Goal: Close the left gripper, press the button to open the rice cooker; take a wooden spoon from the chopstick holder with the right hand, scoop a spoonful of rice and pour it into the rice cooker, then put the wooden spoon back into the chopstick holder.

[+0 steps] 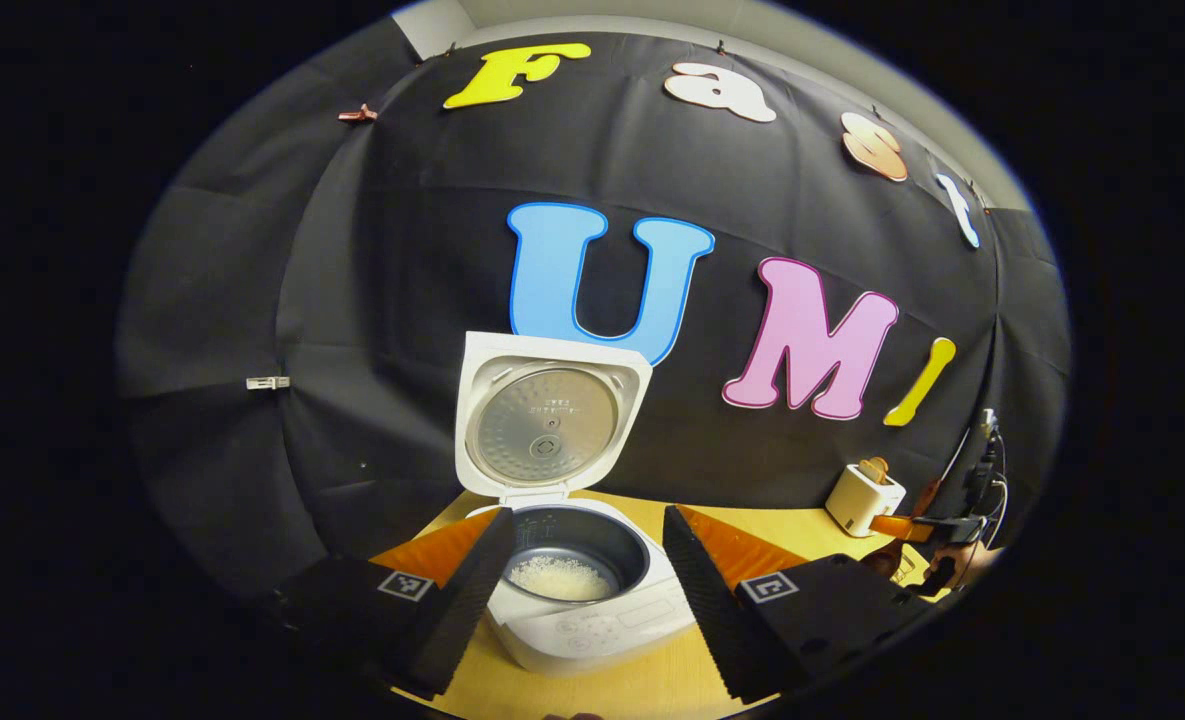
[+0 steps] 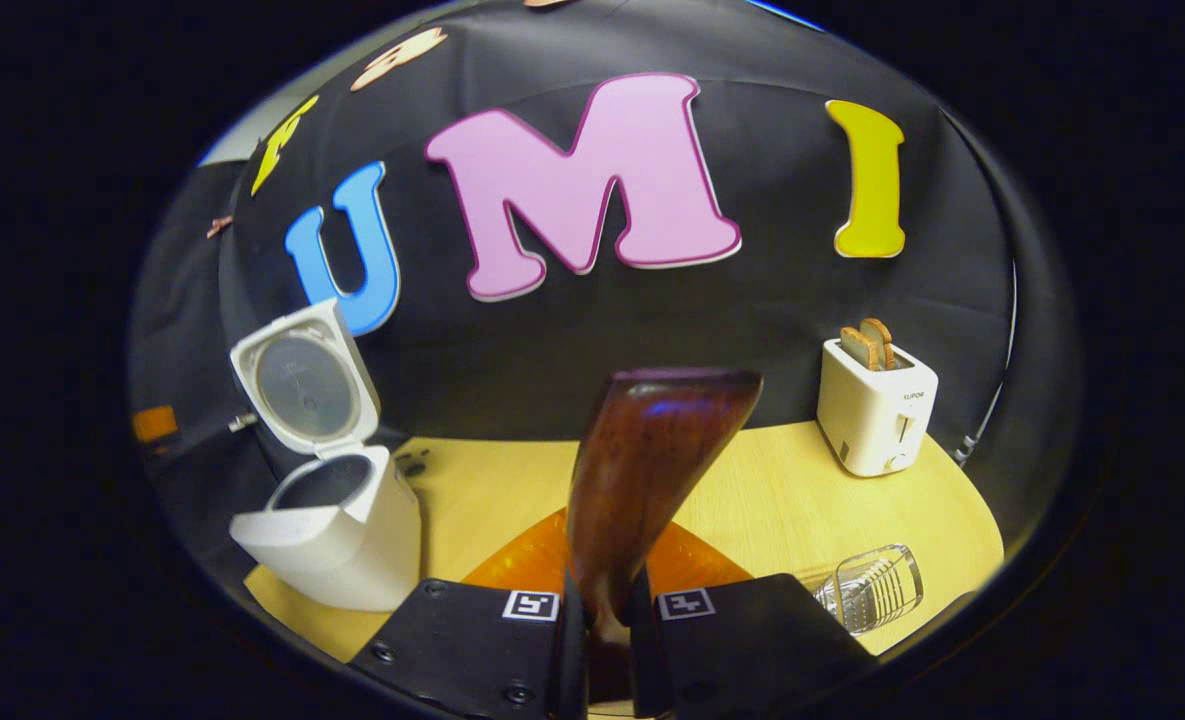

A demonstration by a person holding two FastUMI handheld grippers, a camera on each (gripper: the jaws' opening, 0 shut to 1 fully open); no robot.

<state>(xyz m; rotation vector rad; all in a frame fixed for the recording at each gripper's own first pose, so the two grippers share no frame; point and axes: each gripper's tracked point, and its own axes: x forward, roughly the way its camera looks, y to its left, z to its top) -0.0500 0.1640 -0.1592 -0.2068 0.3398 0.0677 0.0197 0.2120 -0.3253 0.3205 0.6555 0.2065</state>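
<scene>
The white rice cooker (image 1: 592, 625) stands open on the wooden table, its lid (image 1: 542, 420) upright and a little white rice (image 1: 560, 578) in the dark pot. My left gripper (image 1: 586, 514) hovers just in front of it, open, one finger on each side of the pot. In the right gripper view, my right gripper (image 2: 602, 605) is shut on the handle of a dark wooden spoon (image 2: 652, 450), whose bowl points up and away. The cooker (image 2: 332, 530) sits off to that gripper's left. A clear ribbed chopstick holder (image 2: 872, 588) is at the lower right.
A white toaster (image 2: 877, 405) with two slices in it stands at the back right of the table (image 2: 792, 500); the toaster (image 1: 862, 498) also appears right of the cooker. The right gripper (image 1: 937, 535) and a hand are at the far right edge of the left gripper view.
</scene>
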